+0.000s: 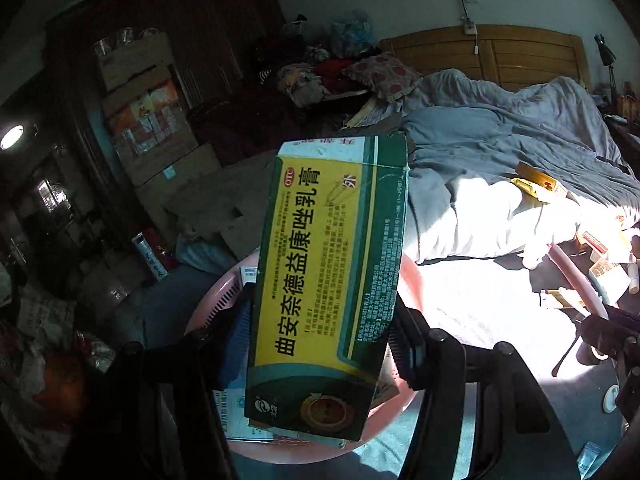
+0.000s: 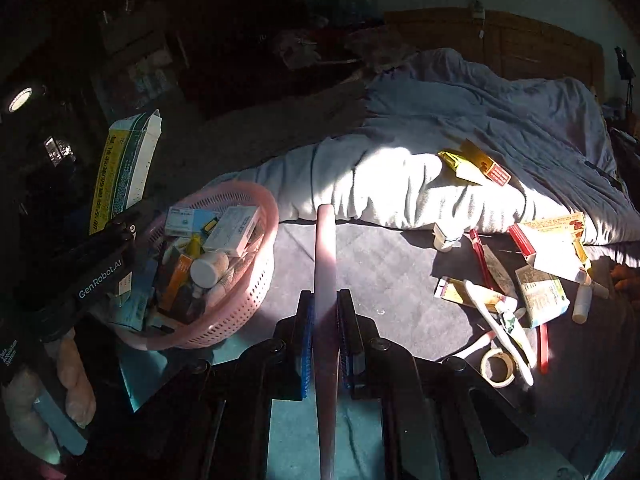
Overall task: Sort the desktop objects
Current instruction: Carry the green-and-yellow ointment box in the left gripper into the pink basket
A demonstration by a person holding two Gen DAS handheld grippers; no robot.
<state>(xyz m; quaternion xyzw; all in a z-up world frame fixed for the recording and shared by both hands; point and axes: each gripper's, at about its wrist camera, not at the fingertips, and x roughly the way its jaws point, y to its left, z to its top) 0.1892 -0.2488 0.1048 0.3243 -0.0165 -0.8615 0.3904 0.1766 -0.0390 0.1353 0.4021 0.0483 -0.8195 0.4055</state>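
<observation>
My left gripper (image 1: 320,344) is shut on a long green and yellow ointment box (image 1: 328,280), held upright above the pink basket (image 1: 412,280). The same box (image 2: 124,168) shows at the left of the right wrist view, over the basket (image 2: 248,296), which holds several small boxes and bottles. My right gripper (image 2: 325,320) is shut on a flat pink stick-like object (image 2: 325,272) that points forward, to the right of the basket. Loose boxes, tubes and toothbrushes (image 2: 520,288) lie on the dark mat (image 2: 380,272) at the right.
A roll of tape (image 2: 498,368) lies at the front right. A yellow packet (image 2: 476,164) rests on the rumpled grey-blue quilt (image 2: 480,120) behind the mat. A wooden headboard (image 1: 488,56) and stacked cartons (image 1: 148,112) stand at the back.
</observation>
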